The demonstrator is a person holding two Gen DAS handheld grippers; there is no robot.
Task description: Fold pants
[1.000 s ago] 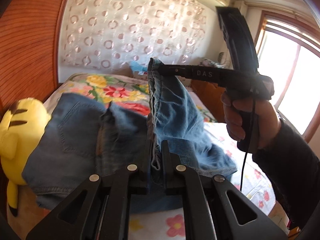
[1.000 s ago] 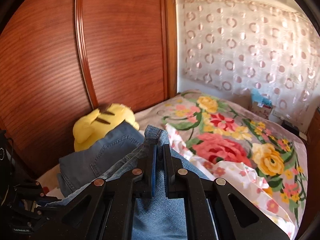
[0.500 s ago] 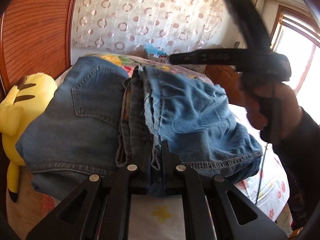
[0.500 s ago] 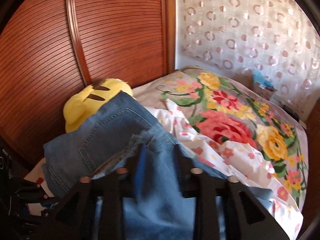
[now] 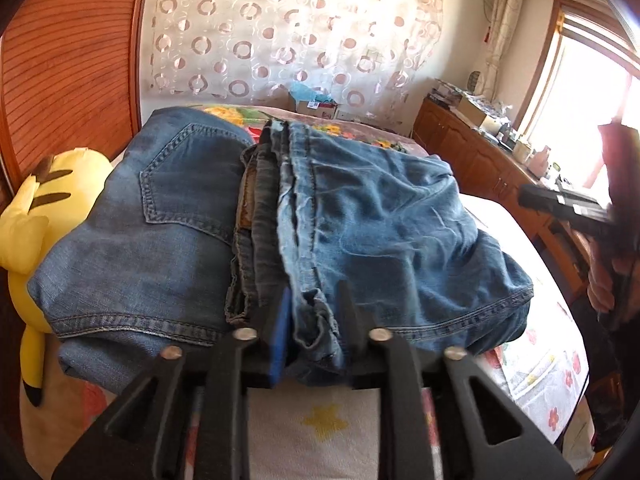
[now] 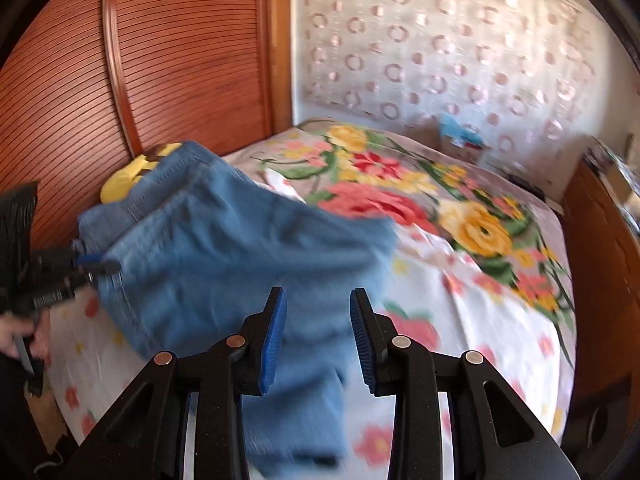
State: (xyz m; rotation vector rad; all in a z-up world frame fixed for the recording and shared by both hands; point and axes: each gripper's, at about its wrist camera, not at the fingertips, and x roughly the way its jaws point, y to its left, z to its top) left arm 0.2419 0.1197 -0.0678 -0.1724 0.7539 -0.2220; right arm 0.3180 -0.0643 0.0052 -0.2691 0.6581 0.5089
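The blue jeans (image 5: 360,220) lie folded in a thick stack on the bed, back pocket (image 5: 188,184) at the left. My left gripper (image 5: 314,320) has its jaws parted around the near hem fold of the jeans, which sits loosely between the fingers. My right gripper (image 6: 318,328) is open and empty, above the near edge of the jeans (image 6: 240,256), which look blurred in the right wrist view. It shows at the right edge of the left wrist view (image 5: 568,204), and the left gripper shows at the left of the right wrist view (image 6: 94,266).
A yellow plush toy (image 5: 44,208) lies left of the jeans against the wooden wardrobe (image 6: 140,60). The floral bedspread (image 6: 460,208) covers the bed. A wooden cabinet (image 5: 480,152) with clutter stands at the right under a window.
The lifted pant legs came down onto the stack. My right gripper opened, let go and pulled back to the right. My left gripper's jaws have parted around the hem.
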